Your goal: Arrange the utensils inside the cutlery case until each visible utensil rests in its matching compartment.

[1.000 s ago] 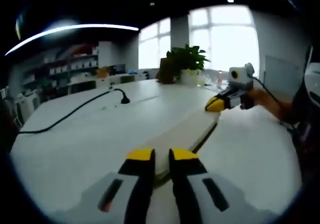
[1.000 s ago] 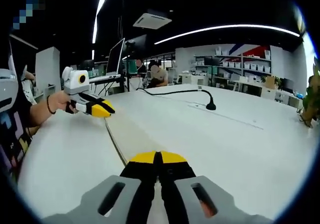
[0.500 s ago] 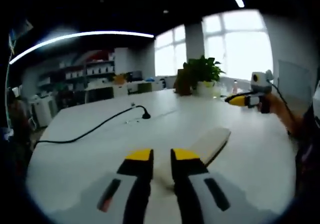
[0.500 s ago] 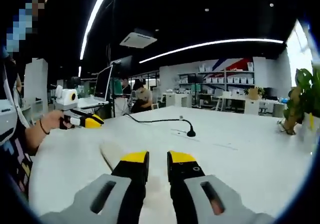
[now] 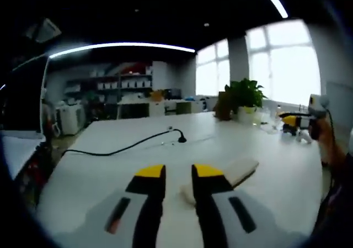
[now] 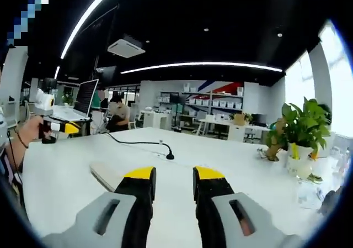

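Note:
A pale, flat cutlery case lies on the white table. In the left gripper view its near end sits just right of my left gripper, which is open with nothing between its jaws. In the right gripper view the case shows left of my right gripper, also open and holding nothing. The right gripper hovers at the far right of the left gripper view, held by a hand. The left gripper is seen at the left edge of the right gripper view, above the table.
A black cable ending in a small stand runs across the table, also seen as the cable's stand. A potted plant stands at the far table edge. A seated person and a monitor are behind.
The right gripper went from shut at the case's end to open. Both grippers drew back and up from the case, and the left jaws spread a little wider.

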The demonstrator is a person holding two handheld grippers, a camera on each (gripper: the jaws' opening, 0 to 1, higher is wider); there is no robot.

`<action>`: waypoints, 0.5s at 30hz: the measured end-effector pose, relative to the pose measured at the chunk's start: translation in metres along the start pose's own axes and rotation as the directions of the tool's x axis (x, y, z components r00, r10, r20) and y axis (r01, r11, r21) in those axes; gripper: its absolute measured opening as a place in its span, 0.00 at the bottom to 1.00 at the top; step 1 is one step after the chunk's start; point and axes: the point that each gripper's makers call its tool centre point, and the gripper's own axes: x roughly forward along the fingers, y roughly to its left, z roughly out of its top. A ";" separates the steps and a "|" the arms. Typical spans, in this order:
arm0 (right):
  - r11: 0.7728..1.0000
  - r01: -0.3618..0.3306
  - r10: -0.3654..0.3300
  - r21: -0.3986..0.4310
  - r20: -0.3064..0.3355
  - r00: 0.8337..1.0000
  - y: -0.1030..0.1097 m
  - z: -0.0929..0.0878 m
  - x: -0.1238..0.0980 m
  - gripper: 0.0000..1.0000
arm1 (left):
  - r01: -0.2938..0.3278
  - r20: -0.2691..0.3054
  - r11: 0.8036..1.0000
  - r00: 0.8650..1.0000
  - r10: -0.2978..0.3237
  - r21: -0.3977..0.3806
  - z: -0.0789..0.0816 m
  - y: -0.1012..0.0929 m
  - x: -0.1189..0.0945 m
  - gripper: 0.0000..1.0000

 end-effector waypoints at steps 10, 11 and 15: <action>0.994 0.064 -0.065 0.084 0.011 0.998 -0.009 -0.025 -0.057 0.49 | -0.088 0.045 0.996 0.995 0.087 0.027 0.007 0.007 -0.053 0.39; 0.993 0.071 -0.073 0.090 0.017 0.997 -0.009 -0.026 -0.063 0.51 | -0.098 0.053 0.995 0.994 0.097 0.029 0.008 0.008 -0.059 0.41; 0.989 0.104 -0.103 0.104 -0.011 0.995 -0.009 -0.036 -0.077 0.69 | -0.124 0.052 0.992 0.991 0.122 0.031 0.006 0.008 -0.078 0.59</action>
